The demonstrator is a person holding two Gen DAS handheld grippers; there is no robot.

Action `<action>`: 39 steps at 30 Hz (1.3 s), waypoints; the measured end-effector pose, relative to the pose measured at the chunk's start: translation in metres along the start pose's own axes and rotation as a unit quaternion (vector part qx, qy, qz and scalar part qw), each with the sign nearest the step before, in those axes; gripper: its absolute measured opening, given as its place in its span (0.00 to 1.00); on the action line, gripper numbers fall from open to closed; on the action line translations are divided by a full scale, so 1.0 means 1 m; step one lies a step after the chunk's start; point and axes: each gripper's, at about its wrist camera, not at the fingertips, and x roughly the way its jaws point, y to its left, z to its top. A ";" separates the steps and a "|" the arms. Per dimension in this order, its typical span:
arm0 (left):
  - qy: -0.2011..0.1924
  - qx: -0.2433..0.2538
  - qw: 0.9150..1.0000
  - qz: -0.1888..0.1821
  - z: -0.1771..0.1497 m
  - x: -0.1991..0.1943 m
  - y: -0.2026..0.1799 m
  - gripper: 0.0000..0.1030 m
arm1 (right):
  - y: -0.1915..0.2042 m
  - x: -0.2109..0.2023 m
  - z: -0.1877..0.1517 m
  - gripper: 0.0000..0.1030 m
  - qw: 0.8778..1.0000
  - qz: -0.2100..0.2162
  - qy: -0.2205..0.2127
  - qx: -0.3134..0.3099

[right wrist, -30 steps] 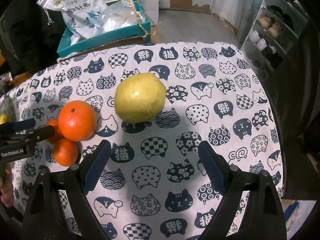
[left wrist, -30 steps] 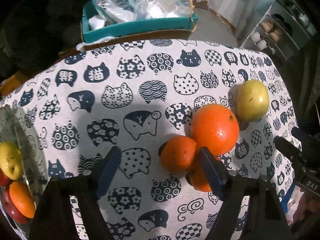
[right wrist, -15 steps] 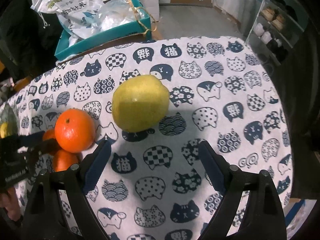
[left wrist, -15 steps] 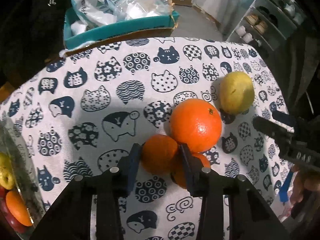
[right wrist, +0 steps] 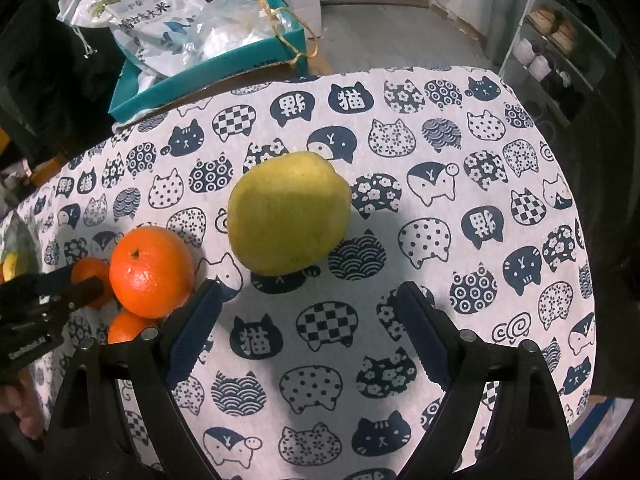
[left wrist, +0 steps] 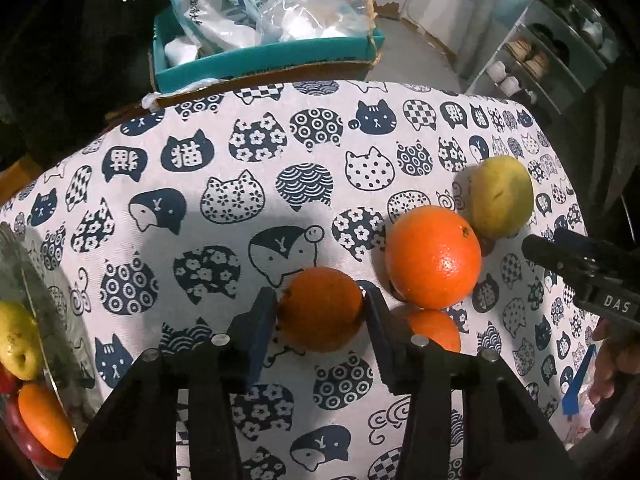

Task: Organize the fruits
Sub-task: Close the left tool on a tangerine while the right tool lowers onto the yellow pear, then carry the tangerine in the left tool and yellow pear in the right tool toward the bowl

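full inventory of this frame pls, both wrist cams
small oranges: 2, orange; one between the left tongs' fingers, one just right of it
large orange: 1, orange, mid-cloth beside the pear
pear: 1, yellow-green, ahead of the right tongs
glass bowl: 1, clear, far left, holding fruit
tablecloth: 1, white with navy cats
box: 1, teal, behind table, holding bags
left tongs: 1, black, shut on small orange
right tongs: 1, black, open
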 end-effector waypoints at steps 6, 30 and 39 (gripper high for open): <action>0.003 -0.010 1.000 -0.016 0.001 0.007 0.001 0.48 | -0.003 0.000 0.000 0.85 1.000 0.002 -0.002 0.003; -0.031 -0.059 0.998 0.005 0.011 -0.010 0.035 0.44 | 0.006 0.064 0.043 0.85 0.999 0.019 0.046 0.007; -0.043 -0.074 0.996 0.001 0.008 -0.023 0.050 0.44 | 0.015 0.064 0.045 0.76 0.999 -0.005 0.030 -0.015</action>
